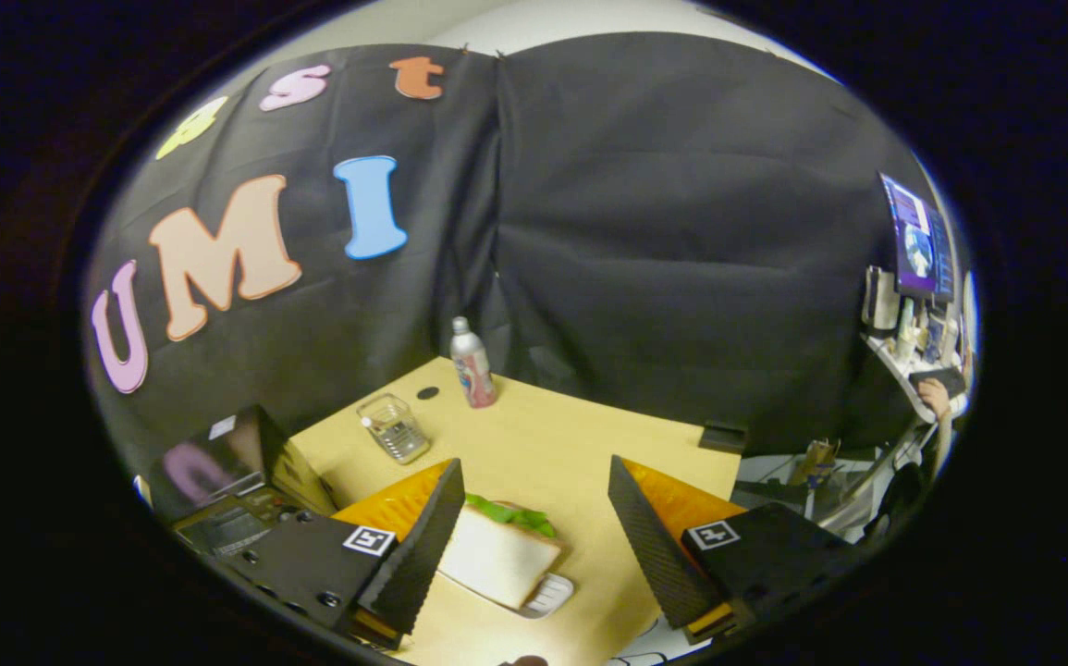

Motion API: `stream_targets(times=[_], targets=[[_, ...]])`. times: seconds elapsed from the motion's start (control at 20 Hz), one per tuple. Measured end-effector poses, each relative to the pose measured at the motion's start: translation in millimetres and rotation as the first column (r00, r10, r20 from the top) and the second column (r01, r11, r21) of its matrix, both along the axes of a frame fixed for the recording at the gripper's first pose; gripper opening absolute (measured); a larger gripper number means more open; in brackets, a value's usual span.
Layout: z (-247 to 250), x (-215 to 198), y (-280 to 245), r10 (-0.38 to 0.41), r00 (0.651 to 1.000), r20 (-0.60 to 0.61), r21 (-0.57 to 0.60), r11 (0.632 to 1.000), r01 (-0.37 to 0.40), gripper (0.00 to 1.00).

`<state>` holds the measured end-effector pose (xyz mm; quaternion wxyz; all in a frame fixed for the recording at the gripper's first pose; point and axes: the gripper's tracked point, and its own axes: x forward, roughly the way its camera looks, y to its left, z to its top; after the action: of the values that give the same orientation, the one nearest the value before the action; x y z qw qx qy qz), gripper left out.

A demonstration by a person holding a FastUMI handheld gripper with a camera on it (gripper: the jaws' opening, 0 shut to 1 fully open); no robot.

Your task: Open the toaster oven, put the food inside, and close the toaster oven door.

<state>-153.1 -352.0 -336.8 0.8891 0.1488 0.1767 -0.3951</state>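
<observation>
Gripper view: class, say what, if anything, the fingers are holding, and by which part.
Nothing is held. The gripper is open, its fingers spread apart above the table, with the sandwich lying untouched between them.

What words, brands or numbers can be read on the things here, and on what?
On the bottle: label too blurred to read.
On the screen: too small to read.
On the oven: a pale sticker, too small to read.
On the tool: black-and-white square patterns, no words; its fingers stand open either side of the sandwich.
Nothing can be quoted.
</observation>
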Motion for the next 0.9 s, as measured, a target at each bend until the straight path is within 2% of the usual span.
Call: stream_targets(times=[0.15, 0.4, 0.7, 0.9], targets=[[-37, -2, -7, 0.012, 1.0, -0.017, 0.085, 0.996, -0.01, 0.99], [-88, 14, 12, 0.136, 0.991, -0.009, 0.207, 0.969, -0.131, 0.99], [-129, 30, 30, 0.266, 0.964, -0.021, 0.271, 0.93, -0.25, 0.99], [-134, 45, 37, 0.3, 0.954, -0.015, 0.265, 0.921, -0.286, 0.86]])
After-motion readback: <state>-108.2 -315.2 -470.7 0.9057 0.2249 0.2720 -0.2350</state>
